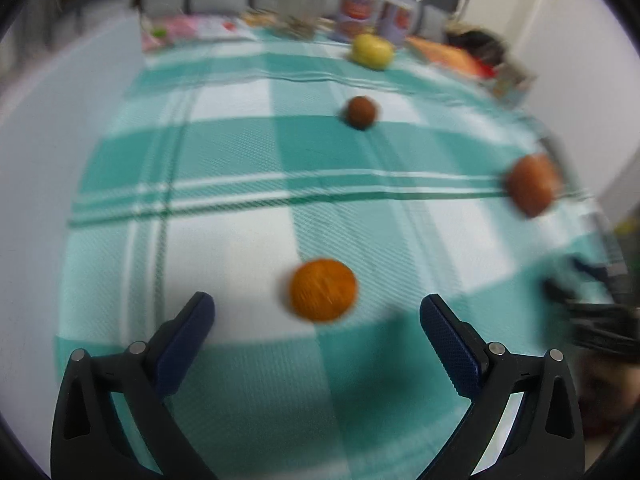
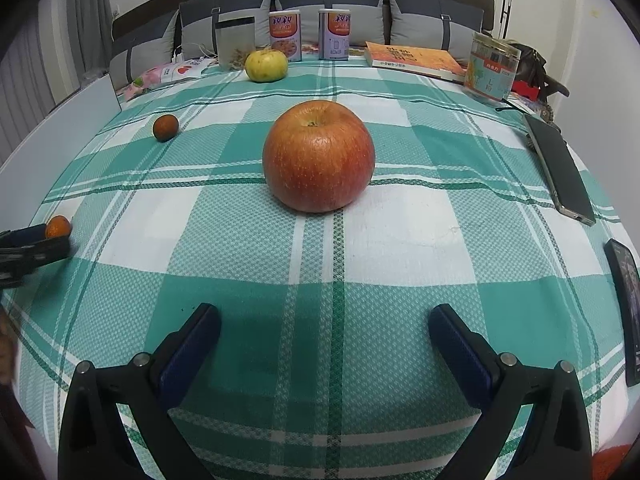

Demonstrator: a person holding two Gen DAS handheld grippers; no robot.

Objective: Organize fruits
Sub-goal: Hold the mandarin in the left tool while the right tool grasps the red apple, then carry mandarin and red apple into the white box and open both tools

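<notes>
Both grippers are lining up for first picks, the left gripper (image 1: 316, 312) hanging with jaws wide just short of the small orange (image 1: 323, 290) and the right gripper (image 2: 324, 320) gaping empty before the red apple (image 2: 319, 156) mid-tablecloth (image 2: 400, 240), each likely needing to advance and straddle its fruit before closing

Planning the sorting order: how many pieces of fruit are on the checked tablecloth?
4: a large red apple mid-table, a yellow-green apple at the far edge, a small dark reddish-brown fruit far left, and a small orange mandarin ahead of the left gripper. None seems hidden.
</notes>
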